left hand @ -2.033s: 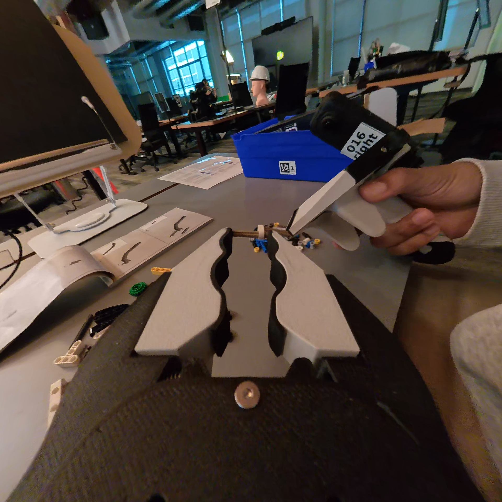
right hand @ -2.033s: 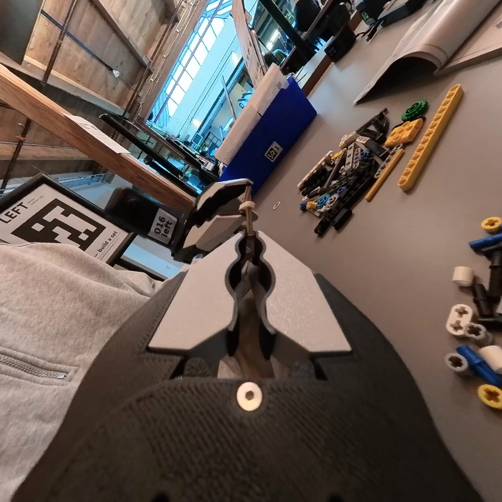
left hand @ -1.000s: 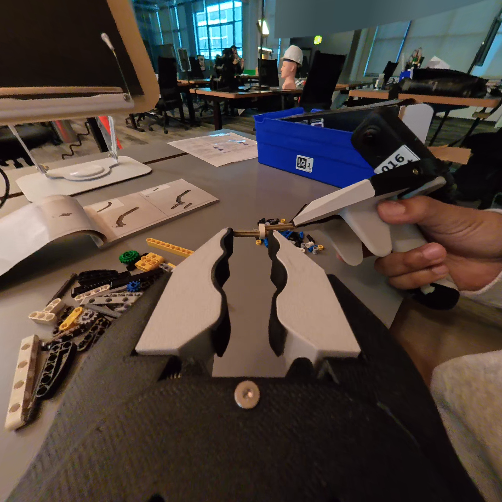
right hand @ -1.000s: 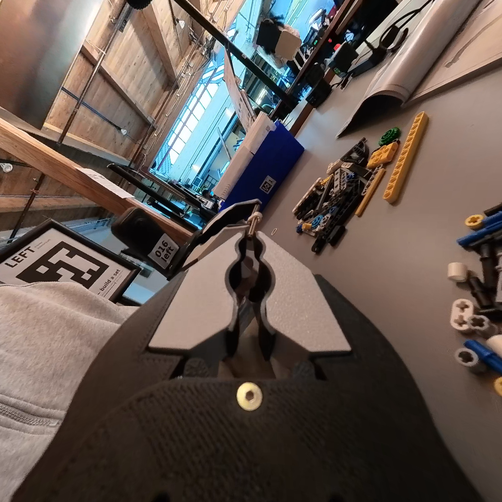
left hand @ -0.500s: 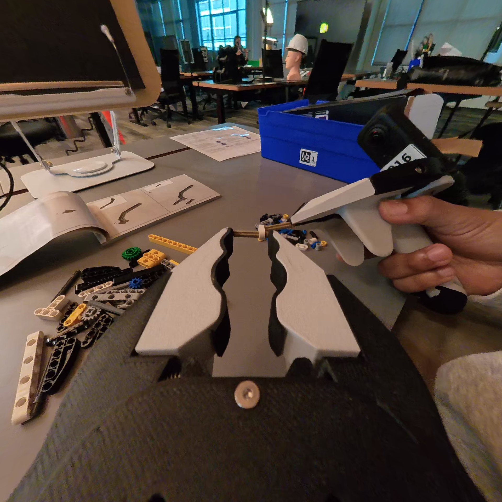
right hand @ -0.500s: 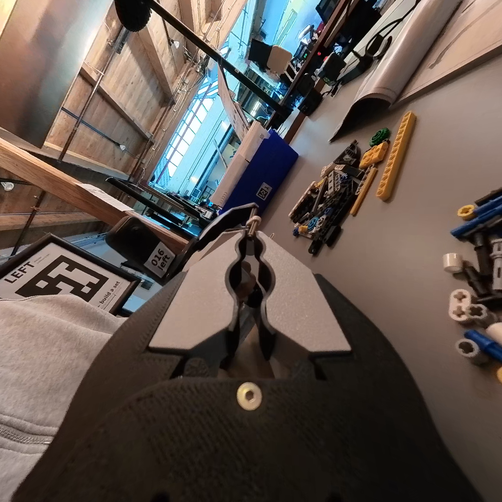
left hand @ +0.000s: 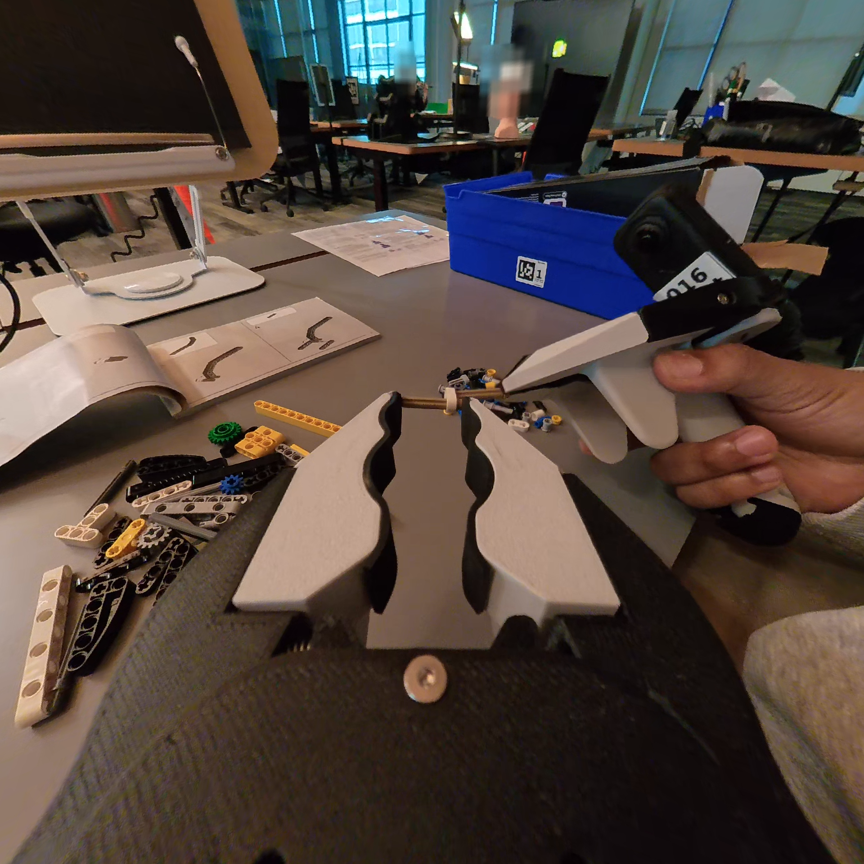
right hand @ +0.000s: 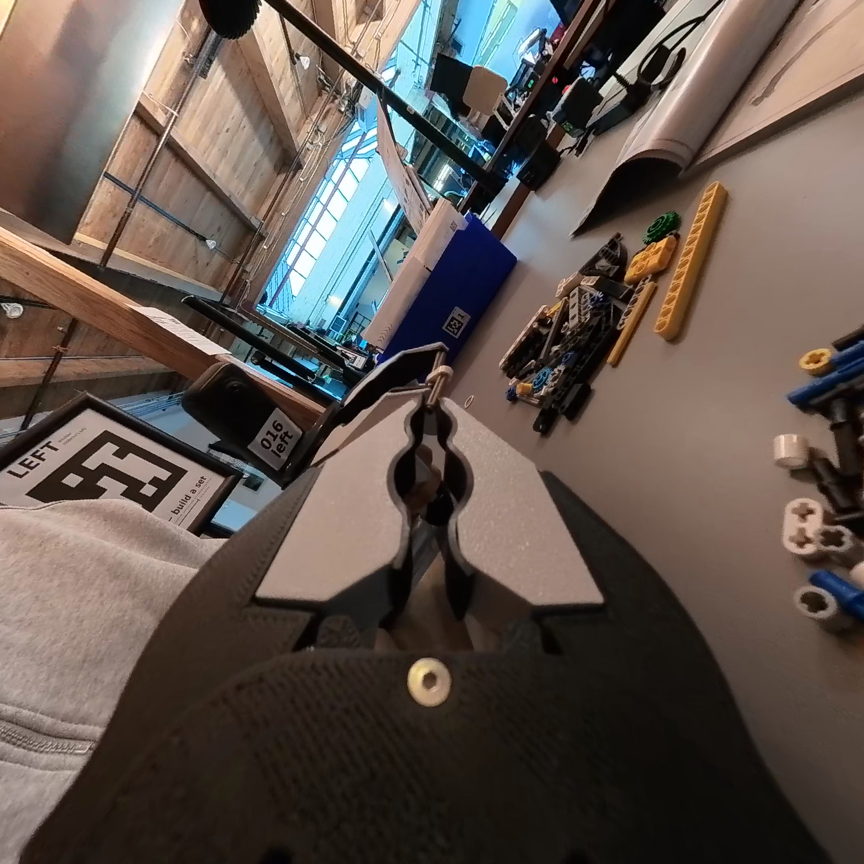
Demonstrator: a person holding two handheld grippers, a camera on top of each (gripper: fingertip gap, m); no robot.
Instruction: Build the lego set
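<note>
Axle work, mid-air above the grey table [left hand: 421,327].

Far left of the left tongs [left hand: 430,416]: white plastic liftarm beam with round holes [left hand: 44,645], then a heap of black, grey and yellow perforated beams [left hand: 177,495]. Ahead-left sit a green plastic gear [left hand: 224,432] and a long yellow beam with a row of holes [left hand: 297,417], with an open paper instruction booklet [left hand: 187,369] beyond them.

Left tongs: fingers spread with a clear gap. The thin tan cross-section axle rod [left hand: 423,403] spans that gap at the tips. Its left end touches the inner face of the left finger; whether it's actually gripped there I can't tell.

On the rod, just inside the right finger: small white plastic bushing ring [left hand: 450,399].

Right tongs [left hand: 507,392]: tips pressed together, pinching the rod's right end. The right wrist view confirms it, rod and bushing poking out past the closed tips [right hand: 435,397].

Past those tips, on the table: scatter of small blue, black, white and yellow pins and connectors [left hand: 514,411].

Handling, my read:
- Rod is very light, stiff, smooth plastic, so it'll likely twist or slip in a tip-only pinch.
- Hold the bare shaft close to the bushing.
- Bushing is probably a friction fit. Push along the axis; side load could pop the rod free.
</note>
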